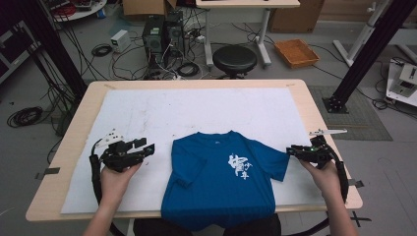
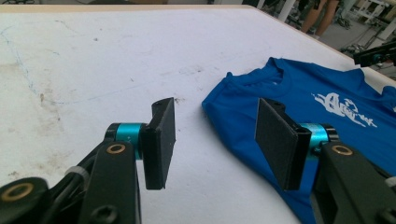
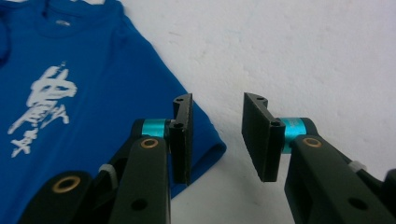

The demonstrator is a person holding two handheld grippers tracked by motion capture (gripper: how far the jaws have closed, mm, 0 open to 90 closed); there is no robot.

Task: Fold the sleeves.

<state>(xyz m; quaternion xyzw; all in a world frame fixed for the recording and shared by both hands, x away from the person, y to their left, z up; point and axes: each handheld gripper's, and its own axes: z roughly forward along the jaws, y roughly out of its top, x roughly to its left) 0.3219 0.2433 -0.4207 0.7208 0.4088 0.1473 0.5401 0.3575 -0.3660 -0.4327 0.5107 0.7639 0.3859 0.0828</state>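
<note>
High view alone shows stool (image 1: 234,59); both grippers (image 1: 142,146) (image 1: 293,151) spread beside shirt (image 1: 221,182)

Around our two grippers, bare white mat (image 1: 147,113) everywhere; sole obstacle between them, flat blue T-shirt (image 1: 221,187).

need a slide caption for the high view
Blue t-shirt lying flat on a white sheet, with the open left gripper and right gripper held beside its sleeves.

A blue T-shirt (image 1: 219,179) with a white printed graphic (image 1: 237,166) lies flat, front up — collar toward 12 o'clock, hem hanging over the bench edge (image 1: 59,214) at 6 o'clock, sleeves spread.
</note>
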